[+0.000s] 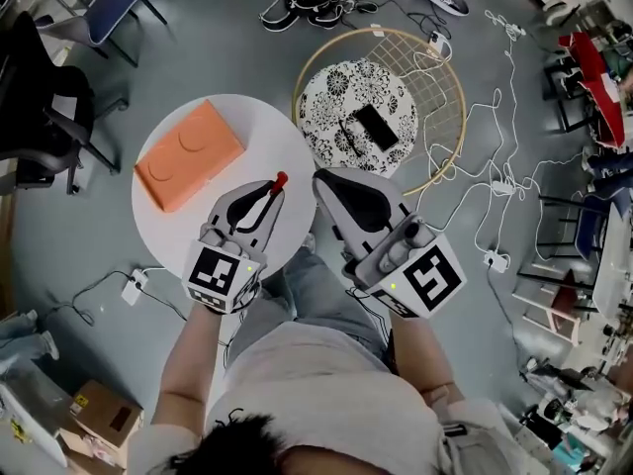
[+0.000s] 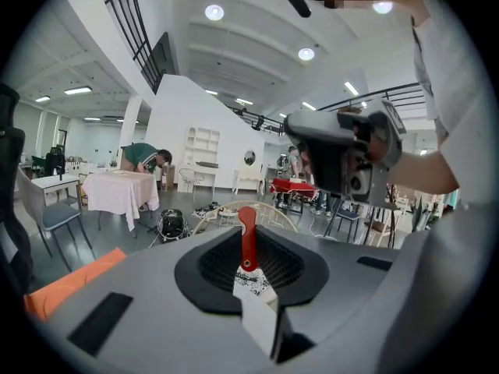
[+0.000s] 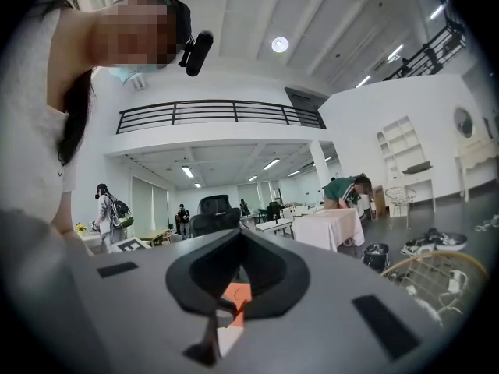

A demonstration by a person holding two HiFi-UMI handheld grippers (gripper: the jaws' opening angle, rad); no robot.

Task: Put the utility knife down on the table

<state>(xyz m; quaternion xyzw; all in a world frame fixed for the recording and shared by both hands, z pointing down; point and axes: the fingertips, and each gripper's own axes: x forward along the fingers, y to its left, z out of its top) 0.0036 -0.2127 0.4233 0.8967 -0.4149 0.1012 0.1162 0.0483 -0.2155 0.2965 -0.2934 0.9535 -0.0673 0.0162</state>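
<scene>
1. The utility knife (image 1: 274, 187) is clamped between the closed jaws of the left gripper (image 1: 265, 199). Its red end projects beyond the jaw tips. In the left gripper view the red strip (image 2: 248, 235) stands upright in the jaw gap, so the grip looks centred and firm.

2. The knife sits over the right part of the round white table (image 1: 173, 228), clear of the orange brick-shaped block (image 1: 188, 154). Judgement: this open patch is a suitable spot to set it down. Whether the knife touches the tabletop cannot be determined.

3. The right gripper (image 1: 331, 188) has its jaws together on nothing. Only the orange block (image 3: 236, 294) shows through the slit. It is held just beside the left one, past the table's edge, and appears to be idle.

4. Pose: both forearms reach forward from the torso, with the grippers side by side and pointing away from the body. The left gripper looks out roughly level across the room.
</scene>
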